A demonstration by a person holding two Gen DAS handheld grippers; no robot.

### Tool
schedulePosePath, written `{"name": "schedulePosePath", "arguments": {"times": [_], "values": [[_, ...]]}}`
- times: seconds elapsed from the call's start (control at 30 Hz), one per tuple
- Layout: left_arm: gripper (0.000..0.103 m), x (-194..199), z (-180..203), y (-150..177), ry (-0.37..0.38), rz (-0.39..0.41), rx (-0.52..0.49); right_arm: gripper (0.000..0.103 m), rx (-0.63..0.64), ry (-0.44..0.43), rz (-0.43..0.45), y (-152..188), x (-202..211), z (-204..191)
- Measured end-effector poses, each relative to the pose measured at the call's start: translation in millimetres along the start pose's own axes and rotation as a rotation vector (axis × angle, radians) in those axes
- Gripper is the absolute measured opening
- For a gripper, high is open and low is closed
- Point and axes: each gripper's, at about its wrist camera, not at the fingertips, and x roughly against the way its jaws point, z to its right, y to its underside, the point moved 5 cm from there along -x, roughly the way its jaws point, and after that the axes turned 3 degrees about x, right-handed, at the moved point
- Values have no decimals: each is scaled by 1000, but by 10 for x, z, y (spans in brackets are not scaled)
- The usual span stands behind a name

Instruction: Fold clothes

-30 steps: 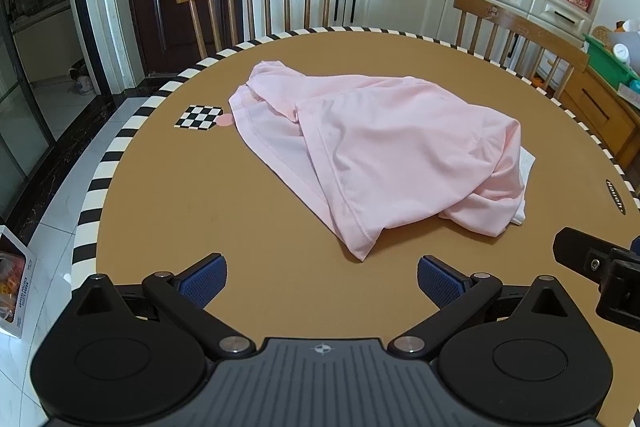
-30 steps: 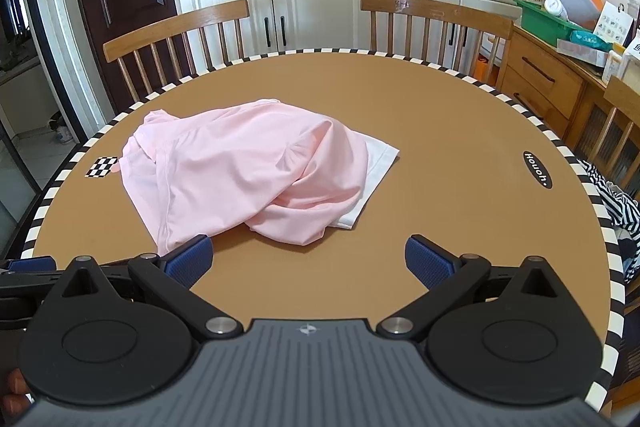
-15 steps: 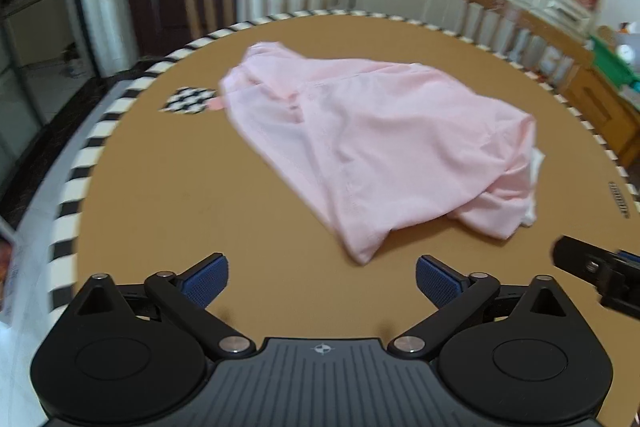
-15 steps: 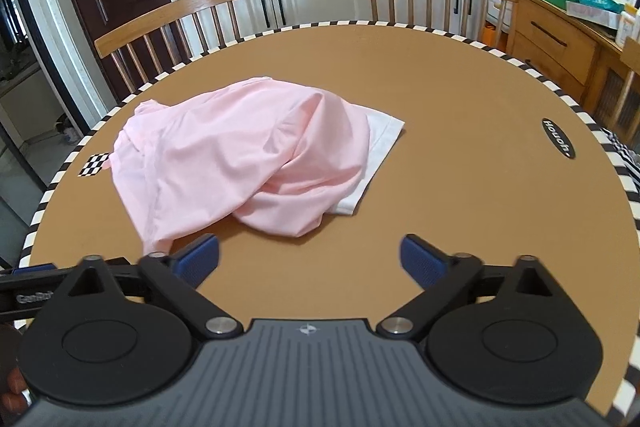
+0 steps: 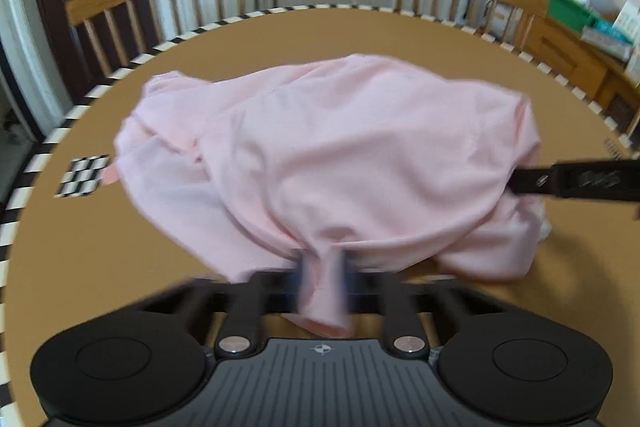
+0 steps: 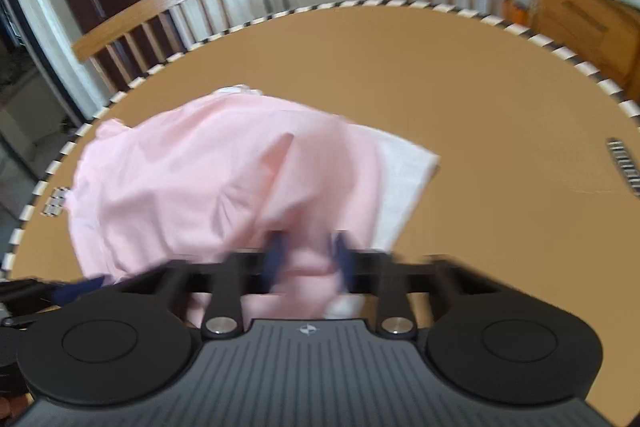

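L wrist view: pink shirt [image 5: 332, 155] is seen heaped, unfolded, on the round table [image 5: 100, 259], mid-table, just right of the checker tag [image 5: 82, 175]. The near corner of the shirt is pinched in the L gripper [image 5: 324, 279]; jaws are clamped down onto a bunched tail of cloth that hangs out below the pads. Motion blur on the fingers. The R gripper is seen as a black bar entering from the right edge, tip at the shirt's right side, well right of the tag; its grip can't be read from this view.

R wrist view: R gripper [image 6: 308, 255] is closed on a wad of the shirt [image 6: 208, 179] at its near right edge; pink fabric is squeezed between the blue pads, blurred. A white piece [image 6: 404, 179] lies under the shirt, poking out on the side away from the tag [image 6: 56, 202]; whether it's a separate garment or a lining can't be told. Part of the L gripper is seen at lower left, by the shirt's near left edge.

Progress (judged): very early. Done: both grasps made on the near hem area. Left: shirt to be lifted/spread flat, sleeves tucked in, body folded over. No fold made yet; the heap is crumpled w/ sleeves not sorted out.
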Motion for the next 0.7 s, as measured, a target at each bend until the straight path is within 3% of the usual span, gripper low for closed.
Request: {"name": "schedulePosePath", "arguments": {"times": [0.07, 0.23, 0.3, 0.4, 0.47, 0.57, 0.7], "values": [[6, 13, -34, -104, 11, 12, 26, 1, -14, -48, -8, -77, -36, -36], [5, 433, -128, -438, 61, 130, 60, 1, 40, -88, 118, -448, 403, -97], [5, 686, -136, -485, 118, 144, 61, 1, 57, -129, 149, -497, 683, -96], [5, 1054, -111, -366, 183, 133, 21, 1, 129, -184, 124, -335, 1024, -127], [5, 1247, -126, -186, 225, 71, 21, 1, 182, -186, 65, -98, 1172, -138], [5, 1484, -203, 176, 271, -64, 28, 1, 135, -233, -90, 396, 1304, -93], [5, 1615, -357, 724, 235, -276, 4, 1, 87, -299, -295, 1065, 1405, -104]]}}
